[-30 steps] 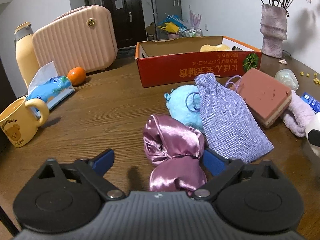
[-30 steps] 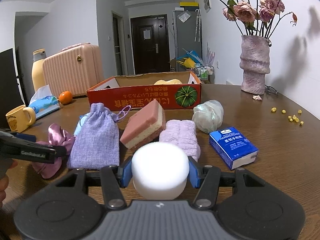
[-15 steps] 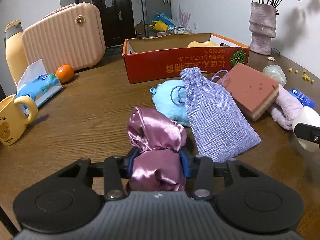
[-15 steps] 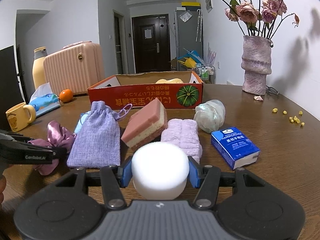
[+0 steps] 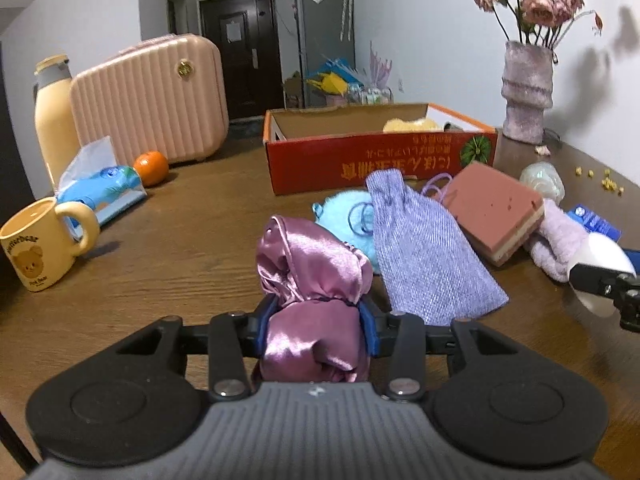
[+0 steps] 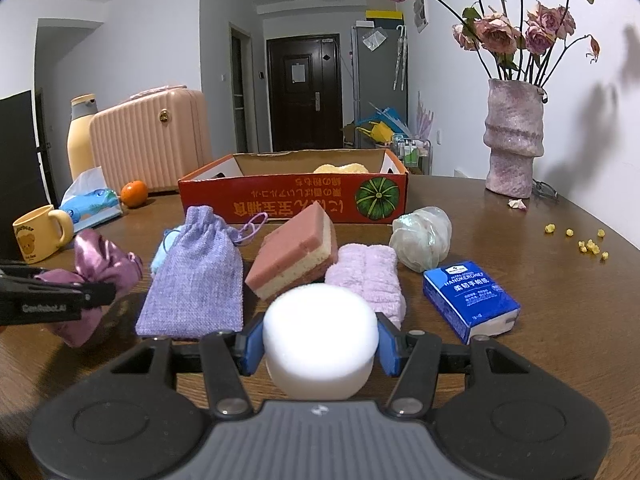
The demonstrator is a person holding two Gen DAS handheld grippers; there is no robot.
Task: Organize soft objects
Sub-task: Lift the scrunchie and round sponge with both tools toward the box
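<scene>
My left gripper [image 5: 316, 330] is shut on a shiny purple satin scrunchie [image 5: 312, 280] and holds it just above the table; it also shows in the right wrist view [image 6: 96, 276]. My right gripper [image 6: 320, 344] is shut on a round white sponge [image 6: 320, 344], also seen in the left wrist view [image 5: 600, 272]. On the table lie a lilac fabric pouch [image 6: 196, 280], a light blue plush [image 5: 348, 220], a pink layered sponge [image 6: 296, 252], a lilac towel [image 6: 368, 276] and a clear wrapped ball [image 6: 422, 236]. The red cardboard box [image 6: 296, 200] behind them holds a yellow soft item [image 6: 340, 168].
A yellow bear mug [image 5: 36, 244], a blue tissue pack [image 5: 104, 192], an orange [image 5: 150, 168], a pink suitcase [image 5: 148, 100] and a yellow bottle [image 5: 54, 120] stand at the left. A blue handkerchief packet [image 6: 472, 300] and a vase of flowers [image 6: 514, 144] are at the right.
My left gripper closed on the purple scrunchie and lifted it slightly off the table. My right gripper kept hold of the white sponge and rose a little.
</scene>
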